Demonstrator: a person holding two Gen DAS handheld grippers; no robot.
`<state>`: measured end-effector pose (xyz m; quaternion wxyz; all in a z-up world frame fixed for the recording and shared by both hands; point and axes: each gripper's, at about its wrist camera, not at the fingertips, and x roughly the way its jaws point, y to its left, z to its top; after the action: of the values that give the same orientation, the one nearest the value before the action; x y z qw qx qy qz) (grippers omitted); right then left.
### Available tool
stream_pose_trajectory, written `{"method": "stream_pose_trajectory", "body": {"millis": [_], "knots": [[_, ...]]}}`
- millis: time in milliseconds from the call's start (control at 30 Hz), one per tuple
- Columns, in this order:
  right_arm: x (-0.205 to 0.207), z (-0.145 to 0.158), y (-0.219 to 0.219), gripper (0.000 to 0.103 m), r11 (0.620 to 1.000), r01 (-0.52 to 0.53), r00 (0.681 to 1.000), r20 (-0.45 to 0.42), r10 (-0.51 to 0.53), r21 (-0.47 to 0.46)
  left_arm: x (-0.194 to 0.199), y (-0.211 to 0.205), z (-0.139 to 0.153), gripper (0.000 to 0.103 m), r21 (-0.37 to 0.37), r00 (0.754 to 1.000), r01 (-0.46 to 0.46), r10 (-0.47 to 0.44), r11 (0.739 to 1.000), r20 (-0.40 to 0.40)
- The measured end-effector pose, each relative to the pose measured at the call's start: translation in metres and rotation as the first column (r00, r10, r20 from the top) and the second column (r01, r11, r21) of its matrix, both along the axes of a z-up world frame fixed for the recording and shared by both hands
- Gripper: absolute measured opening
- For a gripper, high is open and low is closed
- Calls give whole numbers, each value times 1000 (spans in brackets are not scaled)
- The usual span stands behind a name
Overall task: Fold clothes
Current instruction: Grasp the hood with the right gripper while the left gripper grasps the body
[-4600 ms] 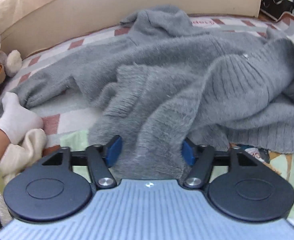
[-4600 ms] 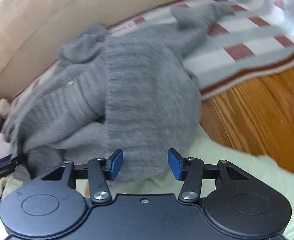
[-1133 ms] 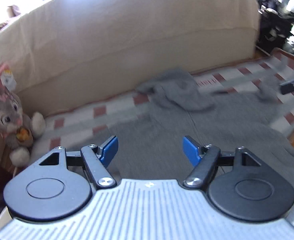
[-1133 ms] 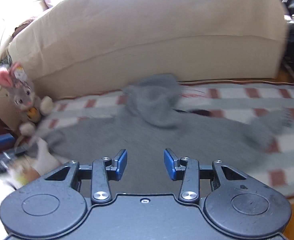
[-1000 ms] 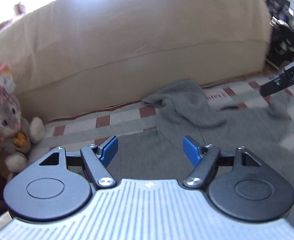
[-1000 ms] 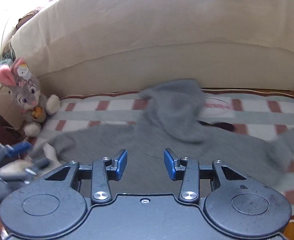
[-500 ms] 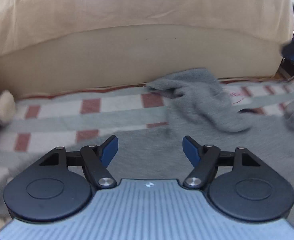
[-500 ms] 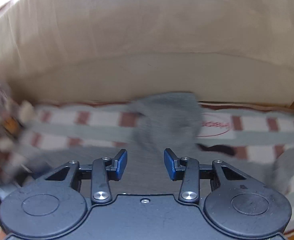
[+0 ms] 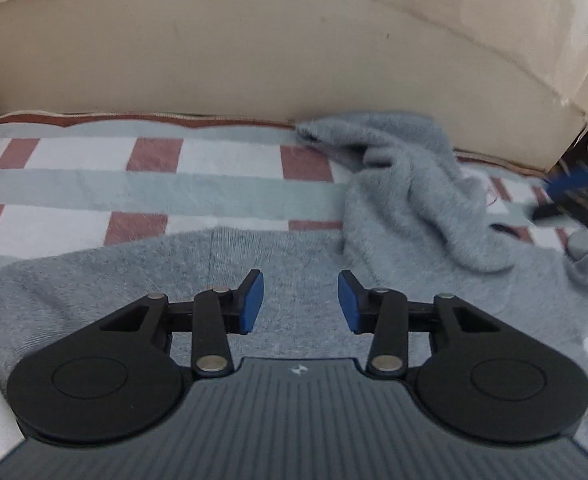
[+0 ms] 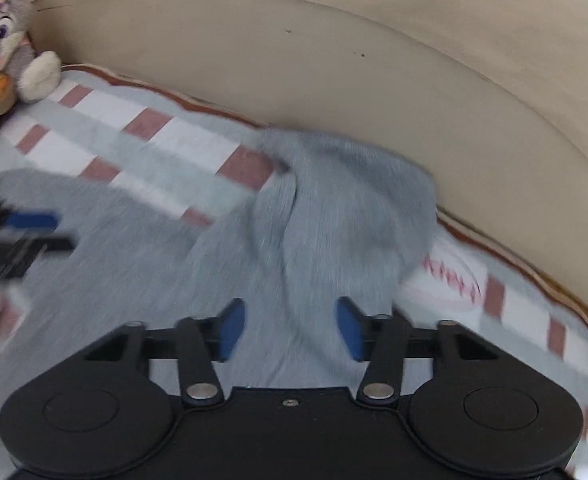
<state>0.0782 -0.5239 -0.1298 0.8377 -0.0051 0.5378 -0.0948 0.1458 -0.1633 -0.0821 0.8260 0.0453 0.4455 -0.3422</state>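
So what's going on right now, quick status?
Left gripper closing, right gripper opening, neither pinching cloth. Grey sweater spread on checked blanket, hood bunched. Nothing in the way.

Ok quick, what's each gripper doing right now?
Left gripper: open, jaws closing, above the grey sweater.
Right gripper: open, jaws opening, nothing held.

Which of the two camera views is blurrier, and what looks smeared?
Right wrist view is blurrier: the gray sweater and the left gripper at the picture's left edge streak. Left wrist view is mostly sharp; only the right gripper at the far right smears. Both bend the sofa.
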Motion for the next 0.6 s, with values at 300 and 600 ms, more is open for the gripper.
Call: {"method": "stream_pose_trajectory", "body": {"millis": [300,600], "knots": [[49,-95,-47,6,988,53,993,109,-37,-143,28,-39,-62,41,30,997,-63,64,998,-49],[-58,-58,-180,6,897,441,863,276,-422,-7,63,-107,-74,43,17,997,-65,65,998,-41]]}}
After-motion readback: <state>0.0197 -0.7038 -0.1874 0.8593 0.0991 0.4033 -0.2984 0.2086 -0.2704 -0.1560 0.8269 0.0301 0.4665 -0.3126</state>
